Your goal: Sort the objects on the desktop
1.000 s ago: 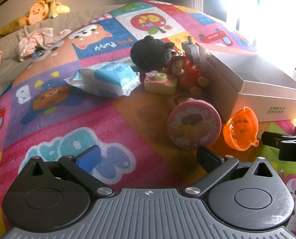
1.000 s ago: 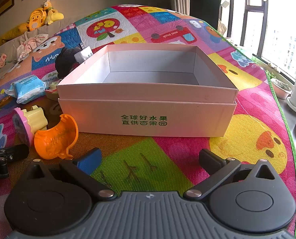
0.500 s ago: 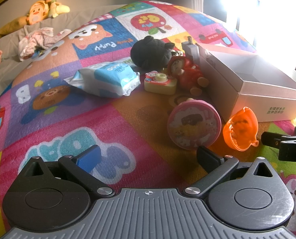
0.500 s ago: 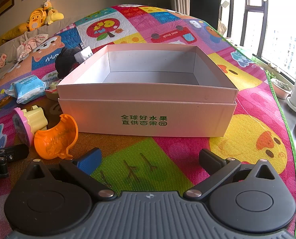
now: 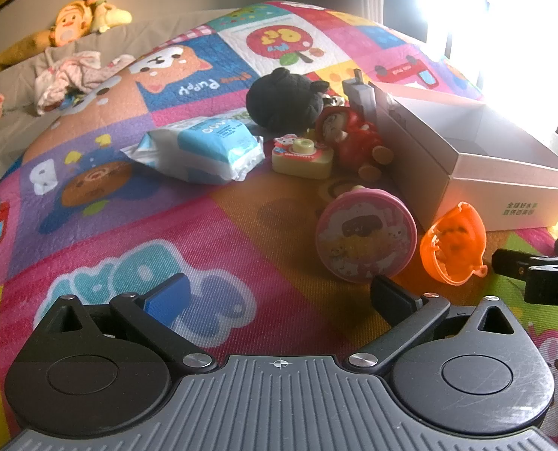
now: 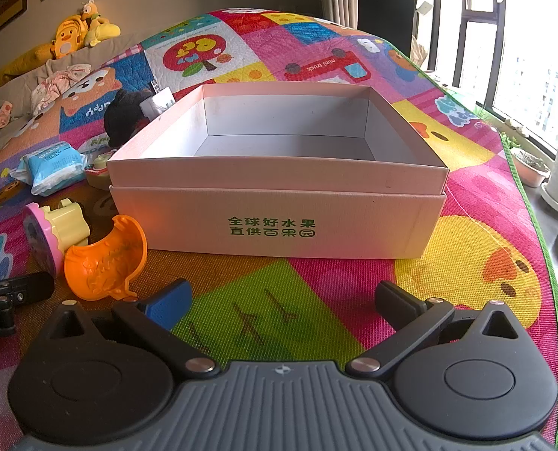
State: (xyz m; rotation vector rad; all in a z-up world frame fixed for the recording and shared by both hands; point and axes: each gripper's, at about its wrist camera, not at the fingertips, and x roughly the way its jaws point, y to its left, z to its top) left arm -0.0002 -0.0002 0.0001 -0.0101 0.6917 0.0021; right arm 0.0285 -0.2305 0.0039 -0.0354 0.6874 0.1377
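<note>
One orange shell (image 6: pixel 104 263) lies tilted, hollow facing left.

Open white cardboard box (image 6: pixel 279 221) (green print on its front wall) sits upright on the play mat, interior bare. Orange capsule half (image 6: pixel 104 263) and pink round toy (image 5: pixel 365 235) lie tipped at its front-left corner. Wipes pack (image 5: pixel 207 150), yellow toy camera (image 5: pixel 303 156), red doll (image 5: pixel 348 135), black plush (image 5: pixel 284 99) cluster along its left side.
</note>
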